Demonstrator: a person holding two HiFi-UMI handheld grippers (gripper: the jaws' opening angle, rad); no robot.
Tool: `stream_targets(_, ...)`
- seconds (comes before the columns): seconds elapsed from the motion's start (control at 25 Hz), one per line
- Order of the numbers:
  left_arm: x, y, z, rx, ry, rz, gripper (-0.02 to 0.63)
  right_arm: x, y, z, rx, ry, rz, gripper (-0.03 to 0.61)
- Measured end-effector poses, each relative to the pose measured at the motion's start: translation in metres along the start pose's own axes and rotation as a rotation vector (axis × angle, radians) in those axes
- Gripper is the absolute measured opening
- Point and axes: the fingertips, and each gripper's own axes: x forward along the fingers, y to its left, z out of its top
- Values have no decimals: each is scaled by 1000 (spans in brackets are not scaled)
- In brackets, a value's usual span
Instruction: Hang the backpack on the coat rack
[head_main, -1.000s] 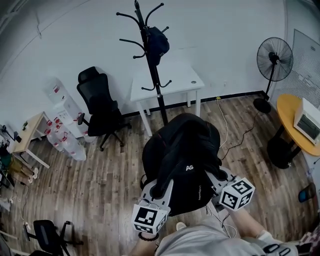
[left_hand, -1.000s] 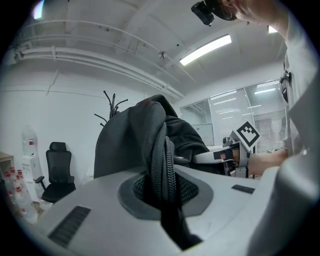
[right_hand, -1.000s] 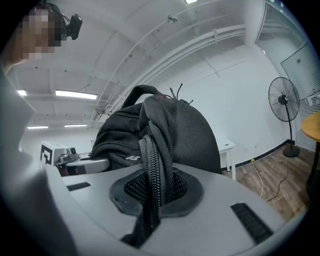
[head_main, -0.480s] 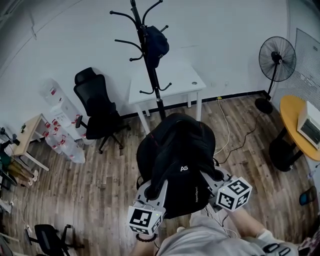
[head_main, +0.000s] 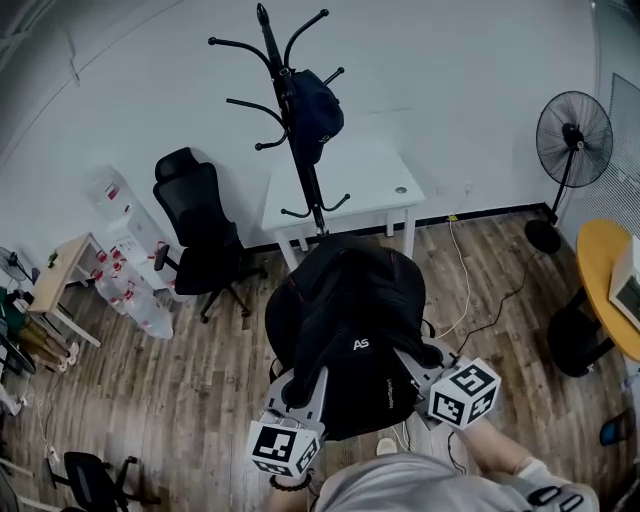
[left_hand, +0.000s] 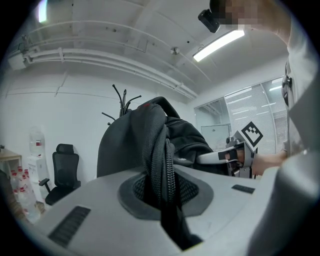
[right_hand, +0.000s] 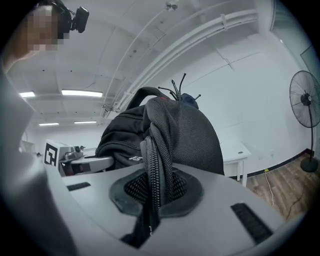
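I hold a black backpack (head_main: 345, 320) up in mid-air with both grippers. My left gripper (head_main: 300, 385) is shut on its left shoulder strap (left_hand: 162, 165), which runs down between the jaws. My right gripper (head_main: 415, 360) is shut on the other strap (right_hand: 155, 170) in the same way. The black coat rack (head_main: 300, 170) stands ahead by the wall, past the backpack, with a dark bag (head_main: 317, 105) on one upper hook. Its hooks (left_hand: 121, 97) show over the pack in the left gripper view, and the hooks (right_hand: 177, 87) also show in the right gripper view.
A white table (head_main: 340, 185) stands right behind the rack. A black office chair (head_main: 200, 230) and water bottles (head_main: 130, 290) are to the left. A standing fan (head_main: 573, 130) and a round yellow table (head_main: 610, 290) are to the right. A cable (head_main: 465, 290) lies on the wood floor.
The backpack and both grippers have moved forward, closer to the coat rack. Both grips on the straps look unchanged.
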Motion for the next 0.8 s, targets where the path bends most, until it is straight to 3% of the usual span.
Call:
stream_targets(0.32,61,44,29,11,-34,39,35,52,-42,49,-47,-18,23,31)
stream_targets(0.8,134,148,93,31,-117,-18,35,153,-72,129,-39,-57,-11,31)
